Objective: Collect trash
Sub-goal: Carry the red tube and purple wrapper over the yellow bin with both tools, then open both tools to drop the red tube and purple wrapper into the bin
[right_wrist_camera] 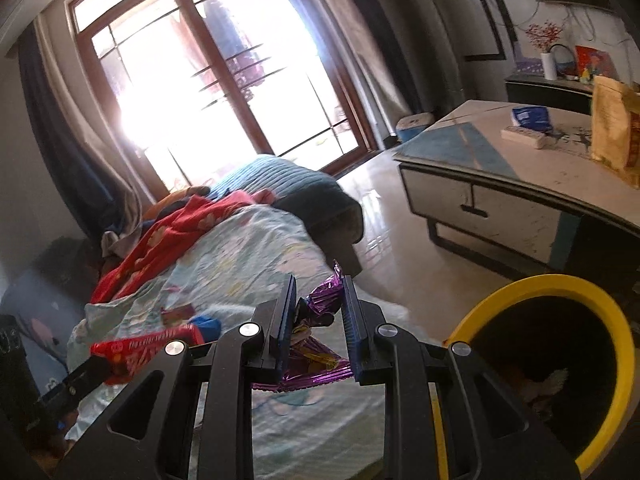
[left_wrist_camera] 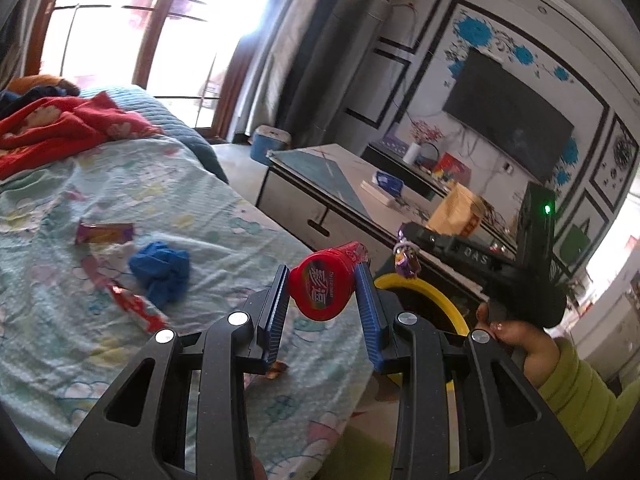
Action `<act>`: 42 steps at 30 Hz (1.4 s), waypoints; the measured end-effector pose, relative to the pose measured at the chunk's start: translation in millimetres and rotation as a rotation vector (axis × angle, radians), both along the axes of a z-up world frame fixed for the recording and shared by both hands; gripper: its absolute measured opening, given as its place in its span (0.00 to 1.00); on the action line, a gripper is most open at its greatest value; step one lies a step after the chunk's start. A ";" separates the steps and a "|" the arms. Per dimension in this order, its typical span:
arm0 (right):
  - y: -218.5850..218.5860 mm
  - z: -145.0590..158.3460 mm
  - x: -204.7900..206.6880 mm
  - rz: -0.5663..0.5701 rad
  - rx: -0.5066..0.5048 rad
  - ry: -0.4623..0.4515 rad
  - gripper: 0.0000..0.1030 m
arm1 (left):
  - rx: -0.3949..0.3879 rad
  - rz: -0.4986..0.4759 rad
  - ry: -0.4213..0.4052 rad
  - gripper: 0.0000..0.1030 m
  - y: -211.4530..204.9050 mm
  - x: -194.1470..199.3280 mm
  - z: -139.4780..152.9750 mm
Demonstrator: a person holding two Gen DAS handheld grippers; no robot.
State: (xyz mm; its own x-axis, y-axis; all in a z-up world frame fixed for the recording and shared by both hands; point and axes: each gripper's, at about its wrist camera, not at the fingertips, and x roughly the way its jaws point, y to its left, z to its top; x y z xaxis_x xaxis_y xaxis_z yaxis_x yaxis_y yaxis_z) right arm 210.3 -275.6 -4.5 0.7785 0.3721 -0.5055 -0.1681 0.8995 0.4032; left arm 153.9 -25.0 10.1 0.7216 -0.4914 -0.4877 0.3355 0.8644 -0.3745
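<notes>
My left gripper (left_wrist_camera: 323,276) is shut on a red snack packet (left_wrist_camera: 325,286) and holds it above the bed's edge. My right gripper (right_wrist_camera: 318,298) is shut on a purple foil wrapper (right_wrist_camera: 316,344), held above the bed beside the bin. The yellow-rimmed black trash bin (right_wrist_camera: 618,344) stands on the floor by the bed; it also shows in the left wrist view (left_wrist_camera: 430,286). The right gripper with its purple wrapper (left_wrist_camera: 407,258) hangs over that rim. On the bed lie a crumpled blue wad (left_wrist_camera: 162,270), a red wrapper (left_wrist_camera: 134,304) and a purple-brown wrapper (left_wrist_camera: 105,233).
The bed has a floral sheet (left_wrist_camera: 200,216), a red blanket (left_wrist_camera: 60,130) and a blue pillow (right_wrist_camera: 276,178). A low coffee table (right_wrist_camera: 500,184) with a paper bag (right_wrist_camera: 614,128) stands across the floor gap. A TV (left_wrist_camera: 508,114) hangs on the far wall.
</notes>
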 end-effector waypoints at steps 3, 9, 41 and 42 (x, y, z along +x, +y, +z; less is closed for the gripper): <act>-13.5 -2.9 -1.1 -0.027 -0.015 0.001 0.21 | 0.020 -0.033 -0.002 0.25 -16.5 -0.3 -1.7; -42.5 -12.4 -6.2 -0.079 -0.034 0.010 0.21 | 0.061 -0.101 0.008 0.25 -50.3 2.2 -10.3; -161.8 -51.9 -13.0 -0.264 -0.025 0.105 0.21 | 0.192 -0.302 0.075 0.25 -170.0 15.1 -54.8; -163.9 -53.8 -12.6 -0.266 -0.026 0.111 0.21 | 0.194 -0.308 0.078 0.25 -172.9 15.8 -57.1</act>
State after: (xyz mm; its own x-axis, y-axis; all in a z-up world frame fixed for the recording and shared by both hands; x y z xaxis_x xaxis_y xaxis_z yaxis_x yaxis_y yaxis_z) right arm 197.7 -439.5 -58.3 0.7861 0.1480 -0.6001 0.1193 0.9164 0.3822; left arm 169.7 -197.9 -47.0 0.5112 -0.5726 -0.6409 0.5680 0.7848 -0.2480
